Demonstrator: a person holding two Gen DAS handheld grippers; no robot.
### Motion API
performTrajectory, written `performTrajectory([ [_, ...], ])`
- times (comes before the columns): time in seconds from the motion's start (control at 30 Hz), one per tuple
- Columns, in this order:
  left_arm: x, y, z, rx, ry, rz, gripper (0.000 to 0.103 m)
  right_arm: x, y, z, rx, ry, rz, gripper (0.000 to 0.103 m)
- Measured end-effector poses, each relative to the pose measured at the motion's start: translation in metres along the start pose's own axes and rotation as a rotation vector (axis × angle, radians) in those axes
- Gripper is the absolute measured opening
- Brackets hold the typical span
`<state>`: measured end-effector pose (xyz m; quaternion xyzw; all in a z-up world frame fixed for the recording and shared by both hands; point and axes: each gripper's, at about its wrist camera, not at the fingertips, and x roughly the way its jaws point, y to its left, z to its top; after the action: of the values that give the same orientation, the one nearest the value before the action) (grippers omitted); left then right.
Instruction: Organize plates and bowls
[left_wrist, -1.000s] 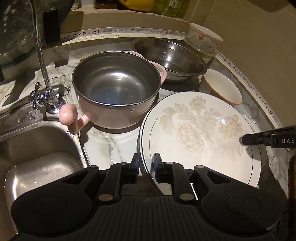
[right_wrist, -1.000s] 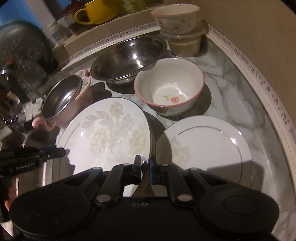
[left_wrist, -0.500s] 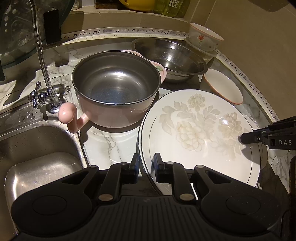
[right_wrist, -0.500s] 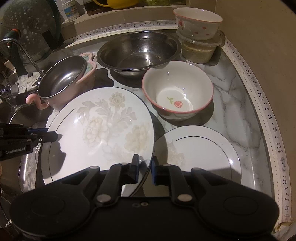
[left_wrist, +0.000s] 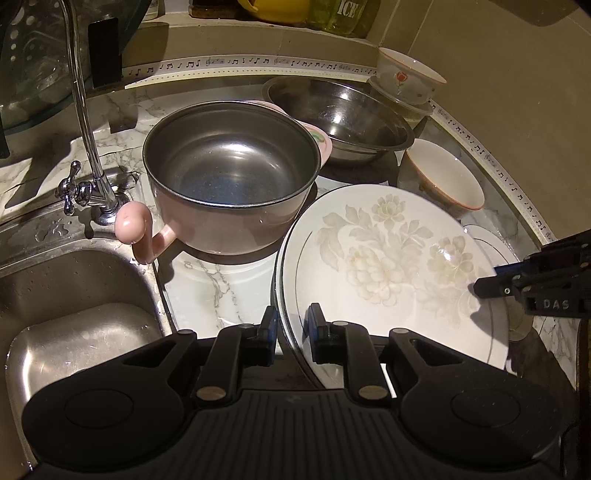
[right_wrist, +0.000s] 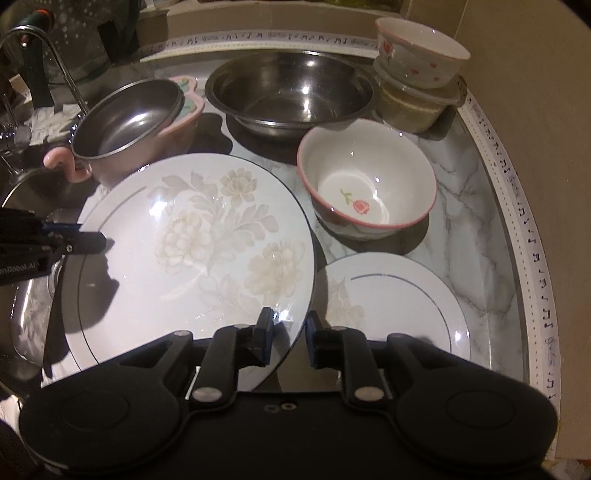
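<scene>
sorting has barely begun on the marble table (right_wrist: 476, 206): the large floral plate (right_wrist: 207, 236) hangs tilted beside the sink, its rim overlapping the smaller plate (right_wrist: 399, 306), left claw (left_wrist: 290, 330) clenched on its near rim while the right claw (right_wrist: 288, 334) is opening around the opposite edge, pads apparently clear. the steel bowl (right_wrist: 291, 92), rose bowl (right_wrist: 365, 192) and pink pot (left_wrist: 229, 177) sit unstacked. whether the big plate's underside touches the smaller plate is hidden.

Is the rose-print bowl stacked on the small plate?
No. The rose-print bowl sits on the marble counter behind the small plate.
</scene>
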<state>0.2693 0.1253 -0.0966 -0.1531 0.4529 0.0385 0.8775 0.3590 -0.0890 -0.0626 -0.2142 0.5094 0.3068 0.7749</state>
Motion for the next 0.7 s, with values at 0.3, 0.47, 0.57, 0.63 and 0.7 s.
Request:
performTrajectory([
  [0.3, 0.001, 0.000, 0.001, 0.007, 0.004, 0.003, 0.016, 0.001, 0.001, -0.001, -0.017, -0.014, -0.003, 0.020],
  [0.47, -0.001, 0.001, 0.001, 0.003, 0.008, -0.002, 0.017, -0.002, -0.007, -0.008, 0.038, -0.030, 0.036, 0.021],
  [0.57, -0.006, -0.003, -0.001, 0.026, -0.004, 0.016, 0.017, -0.007, -0.011, -0.014, 0.068, -0.048, 0.043, 0.022],
  [0.63, -0.010, -0.004, -0.001, 0.031, -0.011, 0.021, 0.017, -0.011, -0.013, -0.018, 0.088, -0.059, 0.044, 0.025],
  [0.7, -0.016, -0.006, -0.002, 0.042, -0.023, 0.022, 0.017, -0.013, -0.016, -0.021, 0.111, -0.068, 0.052, 0.025],
])
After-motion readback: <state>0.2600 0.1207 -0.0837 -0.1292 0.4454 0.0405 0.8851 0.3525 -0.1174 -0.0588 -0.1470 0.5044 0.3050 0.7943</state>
